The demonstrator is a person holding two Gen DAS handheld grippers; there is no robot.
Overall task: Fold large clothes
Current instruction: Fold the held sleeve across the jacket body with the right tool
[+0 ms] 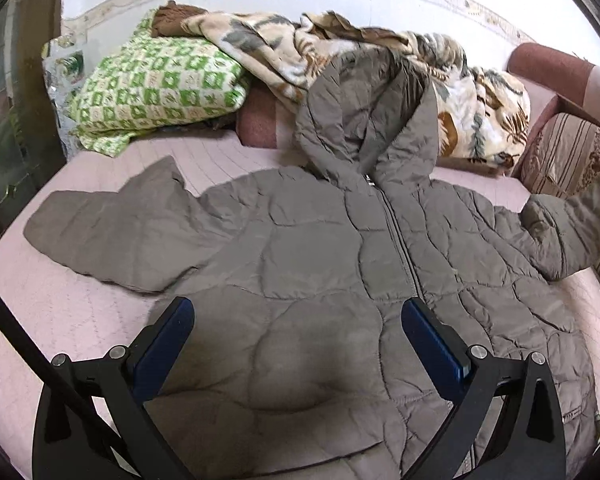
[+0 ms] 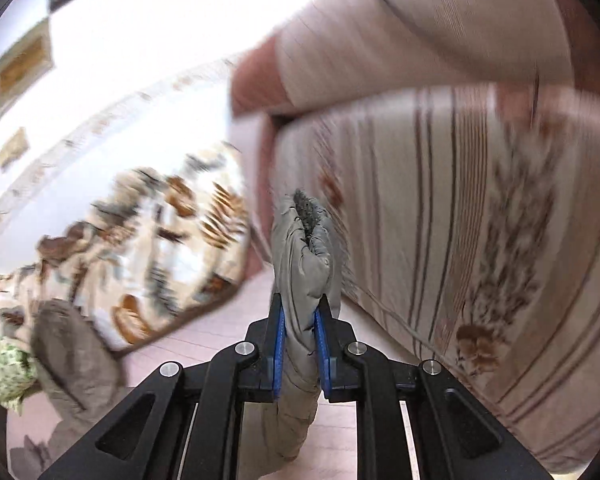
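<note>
Pink bed [image 1: 100, 312], jacket [image 1: 308, 248] spread flat, left fingers [image 1: 298, 320] released above hem, right fingers [image 2: 300, 330] clenched on sleeve cuff [image 2: 304, 240].

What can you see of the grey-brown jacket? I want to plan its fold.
The jacket is a grey-brown, quilted, puffy hooded coat, seemingly thin nylon. It lies front up and zipped on the pink bed cover, hood resting against the patterned blanket. One sleeve lies spread flat to the picture's left. The other sleeve's cuff is pinched in the right gripper. The left gripper hovers open above the lower body panel.
</note>
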